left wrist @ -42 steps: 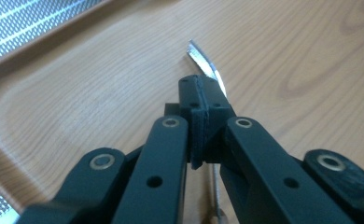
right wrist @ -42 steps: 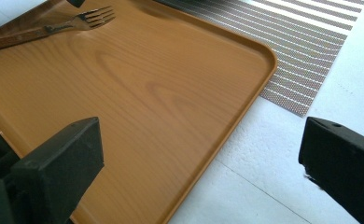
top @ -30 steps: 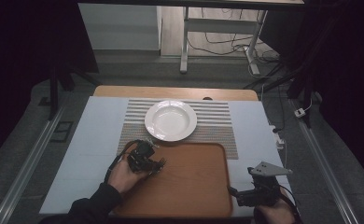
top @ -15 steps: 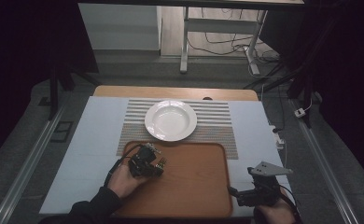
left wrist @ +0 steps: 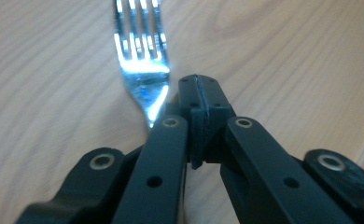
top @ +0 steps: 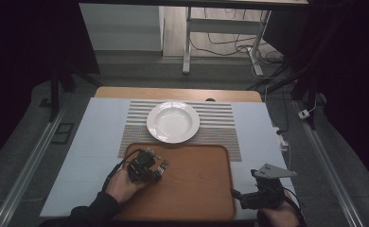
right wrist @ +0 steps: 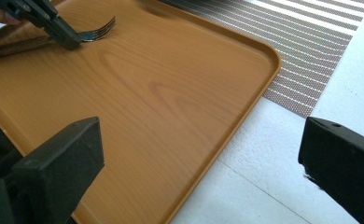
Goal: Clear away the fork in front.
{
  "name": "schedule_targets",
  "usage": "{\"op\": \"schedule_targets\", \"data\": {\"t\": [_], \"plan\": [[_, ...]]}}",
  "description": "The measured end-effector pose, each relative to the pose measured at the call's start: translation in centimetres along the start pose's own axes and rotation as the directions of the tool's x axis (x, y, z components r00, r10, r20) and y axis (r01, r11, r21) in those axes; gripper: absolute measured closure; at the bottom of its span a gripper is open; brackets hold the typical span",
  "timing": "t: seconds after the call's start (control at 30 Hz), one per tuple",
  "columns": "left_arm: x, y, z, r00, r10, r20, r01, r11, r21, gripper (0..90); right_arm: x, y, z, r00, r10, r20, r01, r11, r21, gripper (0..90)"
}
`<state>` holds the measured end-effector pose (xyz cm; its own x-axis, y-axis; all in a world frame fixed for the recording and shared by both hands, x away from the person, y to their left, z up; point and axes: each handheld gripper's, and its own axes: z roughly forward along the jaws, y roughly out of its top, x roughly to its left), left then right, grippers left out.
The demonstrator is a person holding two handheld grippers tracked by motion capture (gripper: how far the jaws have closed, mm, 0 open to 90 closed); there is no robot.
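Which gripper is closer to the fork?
Left. The left gripper is shut on the fork over the tray; the right gripper waits, jaws open, at the tray's right edge.

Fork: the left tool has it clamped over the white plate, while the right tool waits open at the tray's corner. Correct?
Not quite. The left tool clamps the fork over the wooden tray, not the white plate, as the high view shows. The right tool does wait open.

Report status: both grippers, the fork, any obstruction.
Left gripper shut on fork over wooden tray. Right gripper open, empty, at tray's right edge. White plate beyond tray, apart.
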<state>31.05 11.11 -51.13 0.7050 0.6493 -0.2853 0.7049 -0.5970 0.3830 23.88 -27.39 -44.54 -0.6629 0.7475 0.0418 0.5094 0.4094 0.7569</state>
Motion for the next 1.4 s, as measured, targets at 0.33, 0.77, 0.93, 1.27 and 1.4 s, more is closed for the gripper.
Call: {"op": "schedule_targets", "data": {"t": [0.33,0.77,0.93,1.27,1.4], "plan": [[1.6,-0.6,-0.7,0.9983,-0.056,-0.018,0.056,0.9984,-0.01,88.5,0.0,0.0,0.0,1.0,-0.001,-0.001,0.001,1.0,0.0,0.3],[4.0,-1.7,-1.9,0.9872,-0.15,-0.053,0.149,0.9883,-0.032,88.5,0.0,0.0,0.0,1.0,-0.001,-0.003,0.001,1.0,0.0,0.3],[4.8,-2.1,-2.3,0.9808,-0.183,-0.068,0.18,0.9828,-0.04,88.5,0.0,0.0,0.0,1.0,0.0,-0.003,0.0,1.0,0.001,0.4],[6.0,-2.8,-2.9,0.9689,-0.235,-0.078,0.231,0.9714,-0.056,88.4,0.0,0.0,0.1,1.0,0.0,-0.004,0.0,1.0,0.002,0.4],[5.9,-2.7,-3.1,0.9724,-0.224,-0.066,0.22,0.9734,-0.065,85.2,0.0,0.0,0.1,1.0,0.0,-0.004,0.0,1.0,0.001,0.4]]}}
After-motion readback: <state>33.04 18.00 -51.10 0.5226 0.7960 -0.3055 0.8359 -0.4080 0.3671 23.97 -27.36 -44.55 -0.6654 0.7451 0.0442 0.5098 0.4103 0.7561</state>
